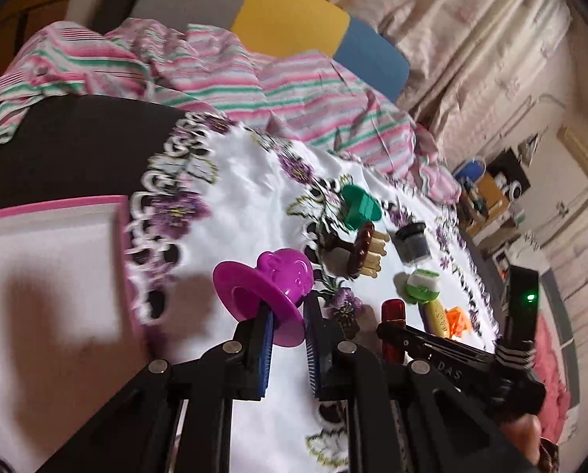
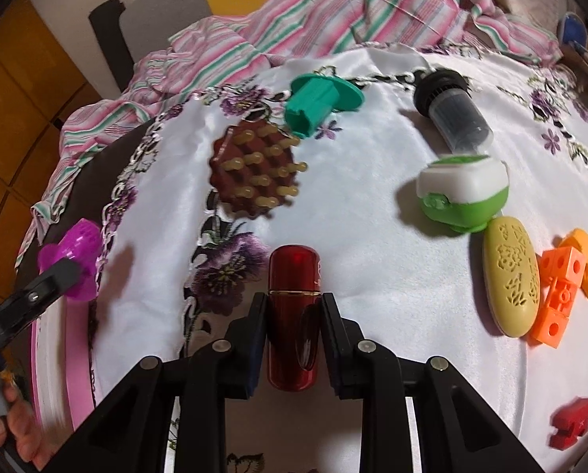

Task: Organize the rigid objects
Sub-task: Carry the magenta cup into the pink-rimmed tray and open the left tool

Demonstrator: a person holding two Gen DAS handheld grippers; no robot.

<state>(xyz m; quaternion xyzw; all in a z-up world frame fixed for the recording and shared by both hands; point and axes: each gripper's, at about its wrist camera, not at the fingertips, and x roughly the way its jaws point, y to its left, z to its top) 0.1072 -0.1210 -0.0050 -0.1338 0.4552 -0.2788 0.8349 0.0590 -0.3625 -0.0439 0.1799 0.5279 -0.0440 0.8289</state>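
Note:
My left gripper is shut on the rim of a magenta plastic piece, held above the cloth beside a white tray with a pink rim; the piece also shows in the right wrist view. My right gripper is shut on a dark red capsule-shaped case, which rests low over the white embroidered cloth. On the cloth lie a brown massage brush, a green flanged piece, a black-capped bottle, a green-and-white case, a beige oval case and orange blocks.
A red block lies at the cloth's right edge. A striped pink-green sheet is bunched behind the cloth. The pink tray rim sits at the left. Cluttered shelves stand far right.

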